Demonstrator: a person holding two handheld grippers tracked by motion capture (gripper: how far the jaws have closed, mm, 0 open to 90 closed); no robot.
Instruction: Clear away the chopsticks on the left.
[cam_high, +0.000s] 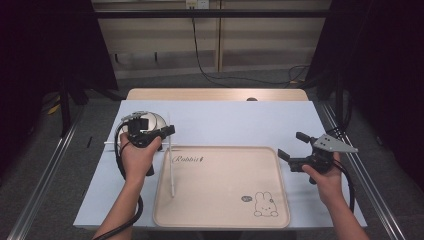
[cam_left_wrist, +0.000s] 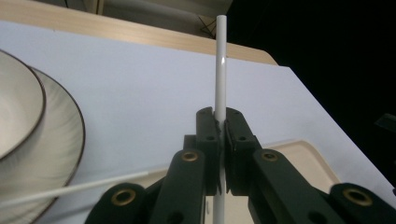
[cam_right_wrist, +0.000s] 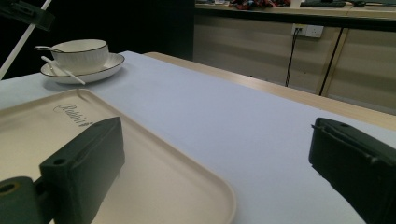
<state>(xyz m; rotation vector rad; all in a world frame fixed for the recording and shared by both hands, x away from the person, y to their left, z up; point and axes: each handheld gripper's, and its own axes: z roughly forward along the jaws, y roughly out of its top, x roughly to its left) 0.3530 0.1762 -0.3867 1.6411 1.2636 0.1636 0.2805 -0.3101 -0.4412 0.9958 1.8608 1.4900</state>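
Note:
My left gripper (cam_high: 167, 131) (cam_left_wrist: 220, 119) is shut on a long white stick (cam_high: 171, 170) (cam_left_wrist: 221, 65), which it grips near the middle. The stick's near end reaches over the left part of the beige tray (cam_high: 220, 200) (cam_right_wrist: 140, 177). Just behind this gripper, a white bowl (cam_high: 154, 120) (cam_right_wrist: 79, 53) stands on a dark-rimmed plate (cam_left_wrist: 51, 140) (cam_right_wrist: 100, 70). A second white stick (cam_left_wrist: 70, 189) (cam_right_wrist: 63, 70) rests against the plate's edge. My right gripper (cam_high: 290, 144) (cam_right_wrist: 219, 154) is open with nothing between its jaws, just off the tray's right edge.
The tray carries the word "Rabbit" and a small rabbit drawing (cam_high: 263, 204). A pale blue mat (cam_high: 235, 122) covers the wooden table (cam_high: 215, 94). A spoon handle (cam_right_wrist: 44, 48) sticks out of the bowl. Metal rails run along both sides of the table.

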